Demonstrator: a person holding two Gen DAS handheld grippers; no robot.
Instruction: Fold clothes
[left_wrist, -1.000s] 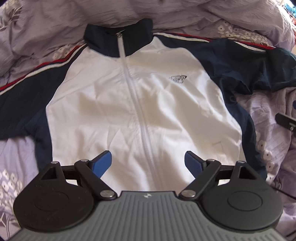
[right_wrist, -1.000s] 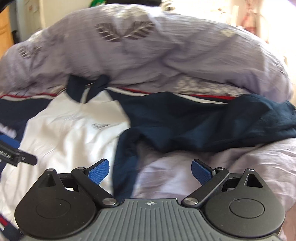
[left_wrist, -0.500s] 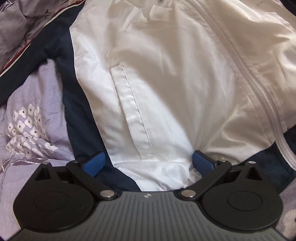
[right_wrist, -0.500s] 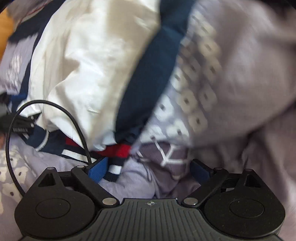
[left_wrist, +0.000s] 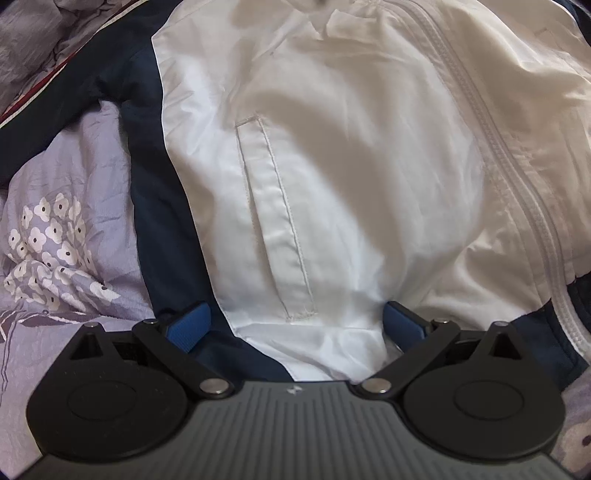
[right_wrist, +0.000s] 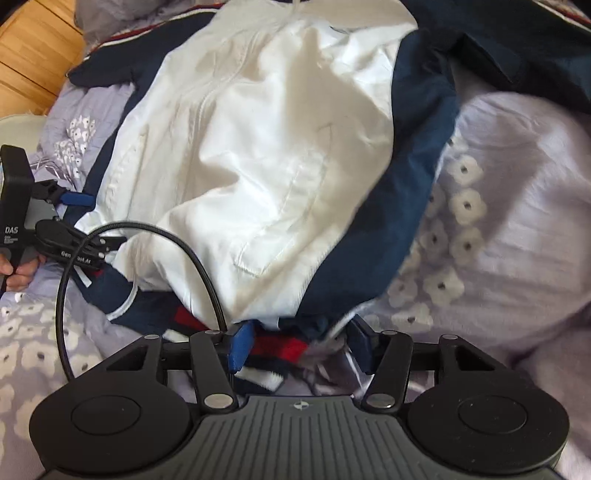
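One jacket (left_wrist: 332, 177), white front with navy sides, lies spread on the lilac flowered bedspread (left_wrist: 62, 229). Two tongs are at its bottom hem. The left tongs (left_wrist: 295, 325) stand wide, fingers straddling the hem just below the one welt pocket (left_wrist: 273, 221), pads not pressing. The right tongs (right_wrist: 299, 347) are closing at the hem's right corner, the red, white and navy ribbed band (right_wrist: 280, 347) between the fingers. One black cable (right_wrist: 147, 236) loops across the jacket's lower edge.
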